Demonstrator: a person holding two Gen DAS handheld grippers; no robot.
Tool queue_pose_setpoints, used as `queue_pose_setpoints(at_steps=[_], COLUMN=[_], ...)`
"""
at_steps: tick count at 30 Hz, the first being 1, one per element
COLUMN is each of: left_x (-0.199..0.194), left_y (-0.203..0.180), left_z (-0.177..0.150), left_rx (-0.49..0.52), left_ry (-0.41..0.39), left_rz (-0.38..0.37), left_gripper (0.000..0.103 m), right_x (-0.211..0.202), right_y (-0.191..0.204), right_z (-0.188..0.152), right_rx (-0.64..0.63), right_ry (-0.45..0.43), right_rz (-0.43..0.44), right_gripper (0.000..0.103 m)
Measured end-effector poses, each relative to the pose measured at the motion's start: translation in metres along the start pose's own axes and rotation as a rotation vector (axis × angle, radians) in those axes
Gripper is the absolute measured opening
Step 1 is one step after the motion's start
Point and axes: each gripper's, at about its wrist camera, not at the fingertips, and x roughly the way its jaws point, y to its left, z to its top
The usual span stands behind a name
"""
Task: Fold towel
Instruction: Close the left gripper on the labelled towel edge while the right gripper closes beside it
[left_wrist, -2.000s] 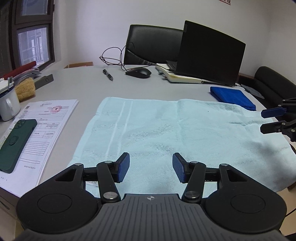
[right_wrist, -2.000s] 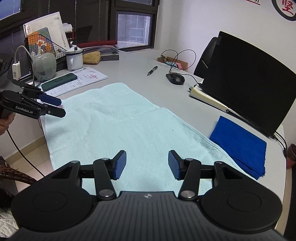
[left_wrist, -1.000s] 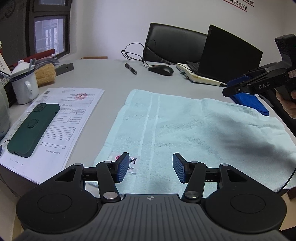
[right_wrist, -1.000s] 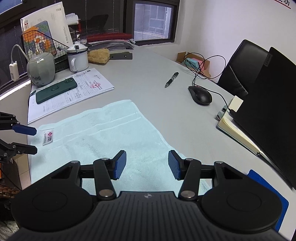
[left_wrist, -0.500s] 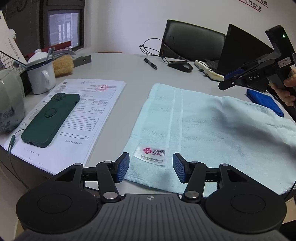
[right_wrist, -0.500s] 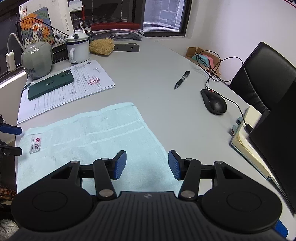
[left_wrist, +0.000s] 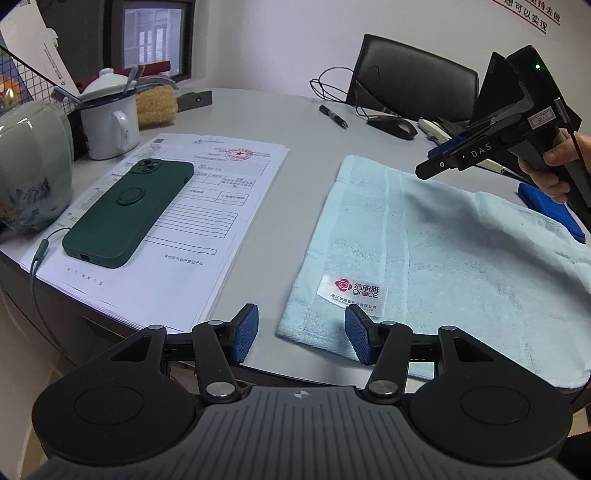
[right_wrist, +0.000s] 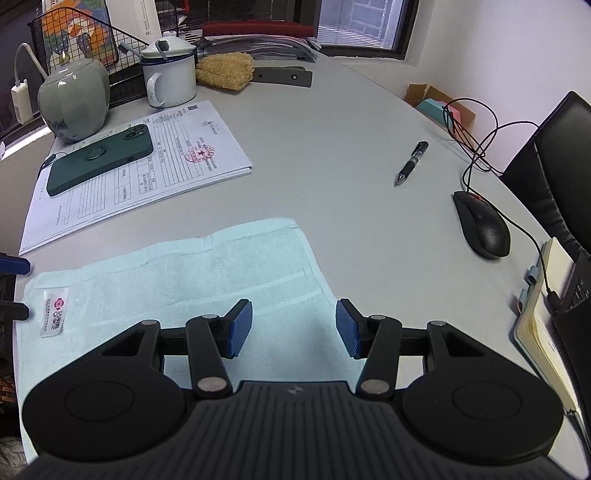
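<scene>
A pale blue towel (left_wrist: 443, 254) lies flat on the grey desk, with a white brand label (left_wrist: 352, 291) near its front left corner. My left gripper (left_wrist: 301, 338) is open and empty, just in front of that corner at the desk edge. My right gripper (right_wrist: 293, 326) is open and empty, held above the towel (right_wrist: 207, 273) near its far left corner. It also shows in the left wrist view (left_wrist: 439, 160), raised over the towel's far edge. The left gripper's fingertips (right_wrist: 14, 266) show at the left edge of the right wrist view.
Left of the towel lies a stack of papers (left_wrist: 207, 206) with a green phone (left_wrist: 129, 212) on it. A mug (left_wrist: 109, 118), a ceramic jar (left_wrist: 29, 166), a pen (right_wrist: 412, 162), a mouse (right_wrist: 480, 229), a notebook (right_wrist: 546, 325) and a folded blue cloth (left_wrist: 554, 210) are around.
Both grippers have moved left along the towel toward its left end. The label and the towel's left corners have come into view. Both stay open.
</scene>
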Motion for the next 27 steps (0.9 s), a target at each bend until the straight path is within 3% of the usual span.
queue_pose_setpoints(at_steps=[14, 25, 27], left_x=[0.0, -0.001, -0.001], left_y=[-0.005, -0.006, -0.007], left_z=[-0.007, -0.011, -0.012], left_rx=[0.032, 0.03, 0.029], left_ry=[-0.015, -0.035, -0.037], left_rz=[0.0, -0.042, -0.048], left_gripper=[0.053, 0.025, 0.024], right_x=[0.034, 0.066, 0.07], right_y=[0.007, 0.002, -0.001], right_z=[0.031, 0.052, 0.054], right_rx=[-0.049, -0.019, -0.005], right_ry=[0.012, 0.03, 0.031], right_rz=[0.013, 0.047, 0.064], right_gripper=[0.052, 0.051, 0.051])
